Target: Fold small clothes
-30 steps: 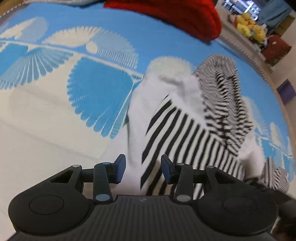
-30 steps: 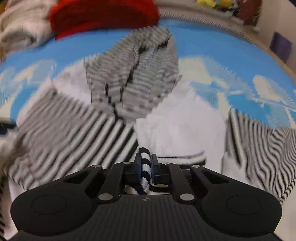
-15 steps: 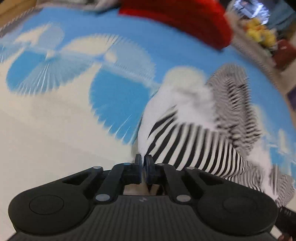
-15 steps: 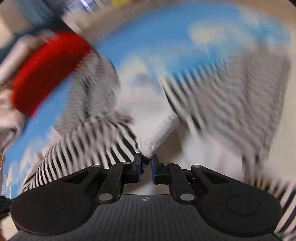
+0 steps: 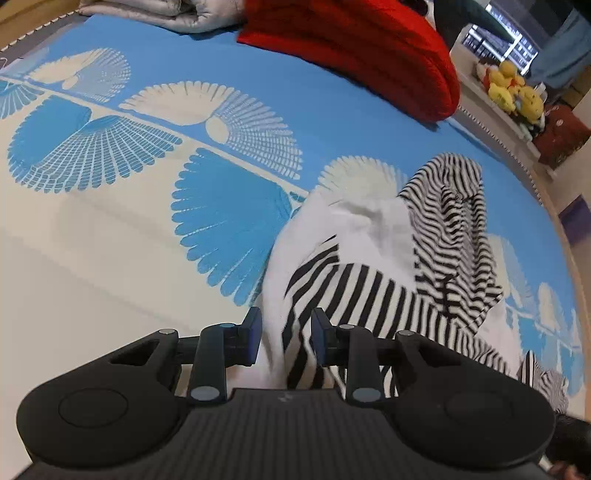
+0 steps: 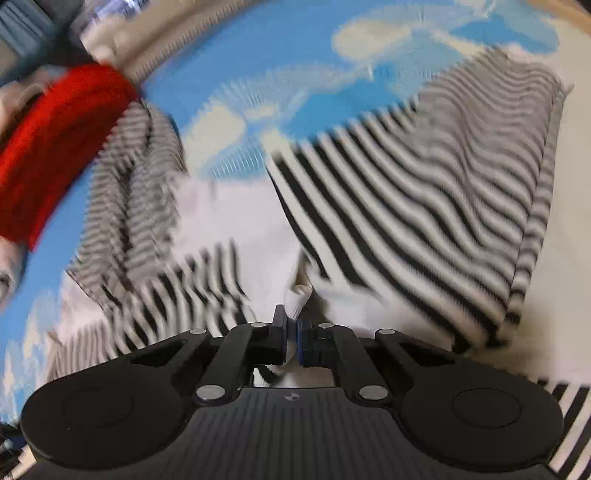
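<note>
A black-and-white striped garment [image 5: 369,288] with white panels lies crumpled on the blue and cream patterned bed cover [image 5: 221,122]. My left gripper [image 5: 286,332] hangs over its near edge. Its jaws are opening, with a fold of striped cloth lying loose between the pads. In the right wrist view my right gripper [image 6: 293,328] is shut on a white ribbed cuff [image 6: 297,299] of the same garment [image 6: 424,206]. A striped sleeve stretches away to the right of it. That view is blurred by motion.
A red knitted piece [image 5: 354,48] lies at the far side of the bed, next to a folded grey blanket [image 5: 155,11]. Yellow plush toys [image 5: 513,92] sit on a shelf beyond the bed's right edge. Bare cover stretches to the left of the garment.
The left jaws closed half a second ago and now stand apart again, slightly higher. The right gripper rolled and swung sideways, keeping its pinch on the garment's edge while the cloth shifted.
</note>
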